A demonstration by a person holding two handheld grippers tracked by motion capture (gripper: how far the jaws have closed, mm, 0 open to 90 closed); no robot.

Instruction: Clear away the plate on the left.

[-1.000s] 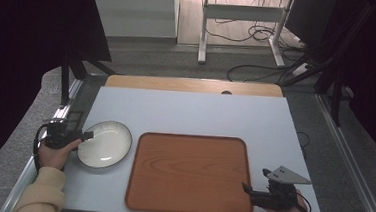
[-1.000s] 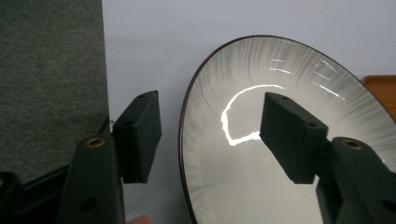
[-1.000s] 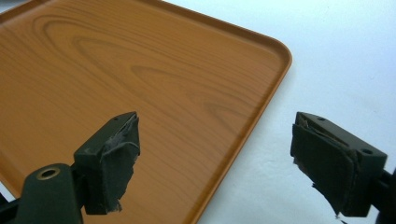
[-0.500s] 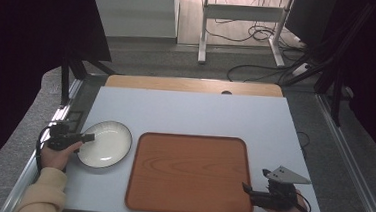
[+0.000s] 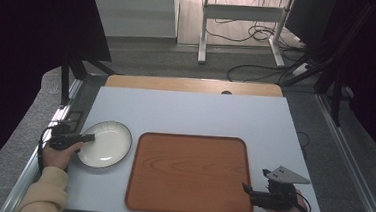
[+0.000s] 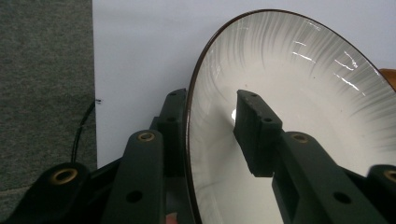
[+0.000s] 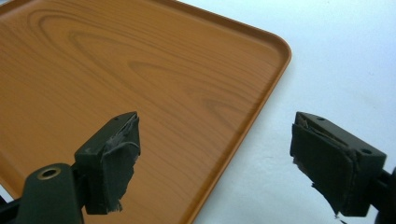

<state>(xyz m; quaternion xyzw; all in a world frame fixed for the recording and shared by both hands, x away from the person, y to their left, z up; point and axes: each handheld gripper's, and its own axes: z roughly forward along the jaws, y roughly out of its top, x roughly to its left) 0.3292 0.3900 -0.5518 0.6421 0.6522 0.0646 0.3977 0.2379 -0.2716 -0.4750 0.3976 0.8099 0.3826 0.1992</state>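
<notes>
A white plate with a dark rim [image 5: 105, 143] lies on the table to the left of a wooden tray [image 5: 186, 173]. My left gripper [image 5: 91, 138] reaches in from the left and straddles the plate's left rim. In the left gripper view one jaw sits outside the rim and the other over the plate's [image 6: 303, 93] inside; the left gripper [image 6: 212, 107] has just been closing, with a gap still showing at the inner pad. My right gripper [image 5: 246, 192] stands open at the tray's near right corner. In the right gripper view my right gripper [image 7: 212, 135] has the tray [image 7: 140, 70] edge between its jaws.
The pale table [image 5: 200, 112] has a wooden strip along its far edge. Metal rails run down both sides. A desk frame and cables stand on the floor beyond.
The left gripper's jaws have narrowed around the plate's left rim, and the left hand has shifted slightly toward the near edge. The right gripper has stayed still.
</notes>
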